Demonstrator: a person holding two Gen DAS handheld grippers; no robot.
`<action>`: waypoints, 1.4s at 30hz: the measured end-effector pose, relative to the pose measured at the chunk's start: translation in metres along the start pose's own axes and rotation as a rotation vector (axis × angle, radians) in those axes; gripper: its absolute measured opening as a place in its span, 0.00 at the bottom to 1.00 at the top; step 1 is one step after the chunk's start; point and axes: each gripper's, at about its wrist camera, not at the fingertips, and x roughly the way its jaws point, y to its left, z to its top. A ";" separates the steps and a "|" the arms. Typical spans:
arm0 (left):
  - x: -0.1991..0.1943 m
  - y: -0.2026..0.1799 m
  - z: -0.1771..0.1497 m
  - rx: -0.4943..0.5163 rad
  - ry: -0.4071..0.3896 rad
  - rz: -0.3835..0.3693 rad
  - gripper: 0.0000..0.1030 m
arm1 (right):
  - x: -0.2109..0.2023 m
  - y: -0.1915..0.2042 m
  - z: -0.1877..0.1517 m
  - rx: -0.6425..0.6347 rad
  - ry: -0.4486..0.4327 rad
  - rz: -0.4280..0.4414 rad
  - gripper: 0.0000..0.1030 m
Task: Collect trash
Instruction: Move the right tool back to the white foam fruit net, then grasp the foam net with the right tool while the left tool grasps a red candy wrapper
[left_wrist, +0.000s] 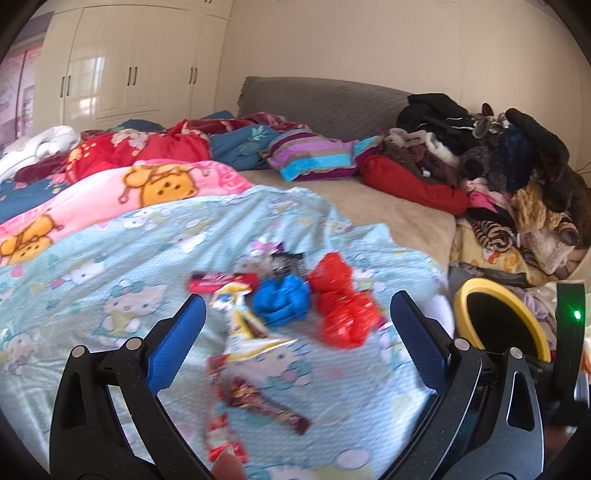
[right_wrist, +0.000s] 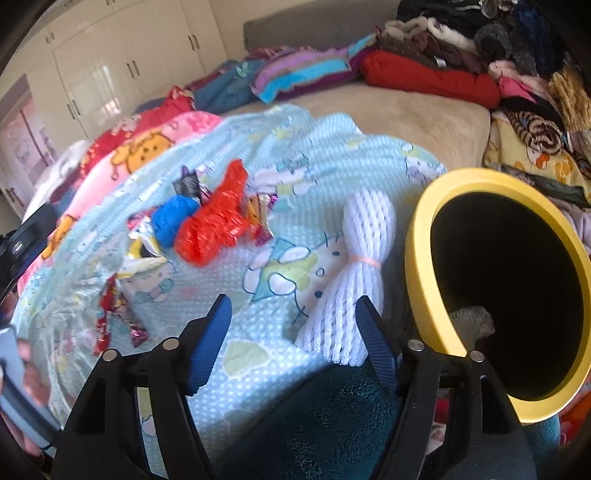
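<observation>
On the bed's pale blue cartoon-print blanket (left_wrist: 110, 258) lies a loose cluster of litter: a crumpled red plastic bag (left_wrist: 341, 306), a crumpled blue plastic wad (left_wrist: 282, 301), a yellow-and-white torn snack wrapper (left_wrist: 242, 325), a flat red packet (left_wrist: 221, 280) and a dark red twisted candy wrapper (left_wrist: 266, 404). The left tongs (left_wrist: 297, 306) hover over this heap with their jaws wide apart and empty. The right tongs (right_wrist: 293, 310) are likewise spread and empty, beside a white foam fruit net tied with a band (right_wrist: 354, 280) that lies just beside the yellow-rimmed black bin (right_wrist: 417, 236), which already holds a pale scrap.

The foam net looks like the easiest pick for the right side: pinch it at the tied waist, where it is narrowest and will not spring out. For the left, close on one bag's bulk rather than a thin edge, and avoid catching the blanket.
</observation>
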 end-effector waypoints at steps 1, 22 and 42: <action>-0.001 0.005 -0.003 0.000 0.007 0.007 0.89 | 0.003 -0.001 0.000 0.009 0.010 -0.009 0.63; 0.020 0.067 -0.074 -0.126 0.319 0.000 0.62 | 0.057 -0.007 0.009 -0.029 0.110 -0.132 0.12; 0.002 0.066 -0.061 -0.166 0.252 -0.026 0.11 | 0.001 -0.002 0.020 0.004 -0.032 0.170 0.04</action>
